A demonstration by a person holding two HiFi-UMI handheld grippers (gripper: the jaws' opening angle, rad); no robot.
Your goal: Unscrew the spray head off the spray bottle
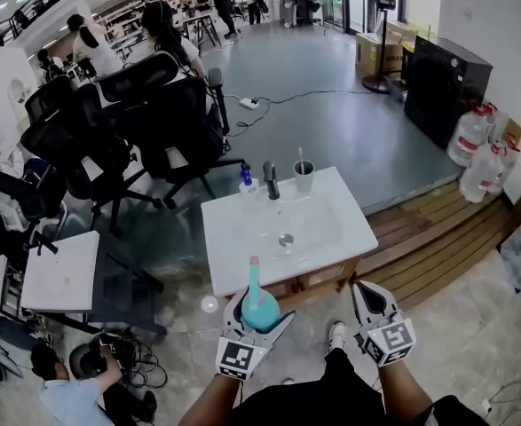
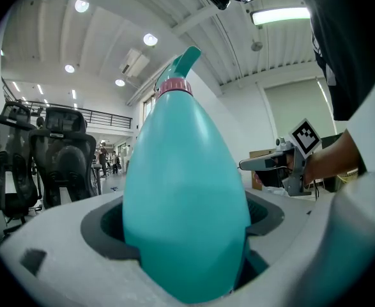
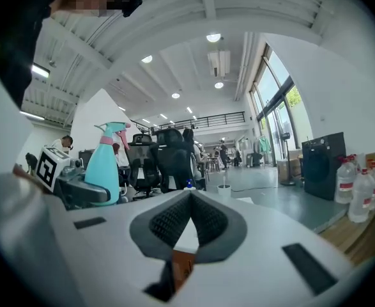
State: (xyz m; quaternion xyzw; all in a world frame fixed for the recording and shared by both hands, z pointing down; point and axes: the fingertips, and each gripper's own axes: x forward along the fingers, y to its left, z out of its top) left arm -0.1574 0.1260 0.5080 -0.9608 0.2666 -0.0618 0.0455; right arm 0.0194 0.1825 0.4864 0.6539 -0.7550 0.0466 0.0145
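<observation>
**Spray head up top and free, left of the clenched right gripper**

Grips the teal spray bottle (image 2: pixel 184 190) round its wide belly with the left gripper (image 1: pixel 258 316), pads pressed on both flanks. Carries it in the air, low in front of the body and short of the near edge of the white table (image 1: pixel 233 256). Points its long axis along the jaws and away from them, nearly upright. Sets the pink collar (image 2: pixel 174 86) and the spray head (image 2: pixel 184 59) at the far top, clear of the pads.

Holds the right gripper (image 1: pixel 373 300) clenched on nothing, apart from the bottle on its right side, at about the same height. From there, finds the spray head up and to the left.

Probably calls for opening those jaws, reaching left and upward, then closing across the collar, square to the bottle's axis. Leaves open air all round the head, with only the table edge ahead to mind. Shows no sign yet of the head coming loose.
</observation>
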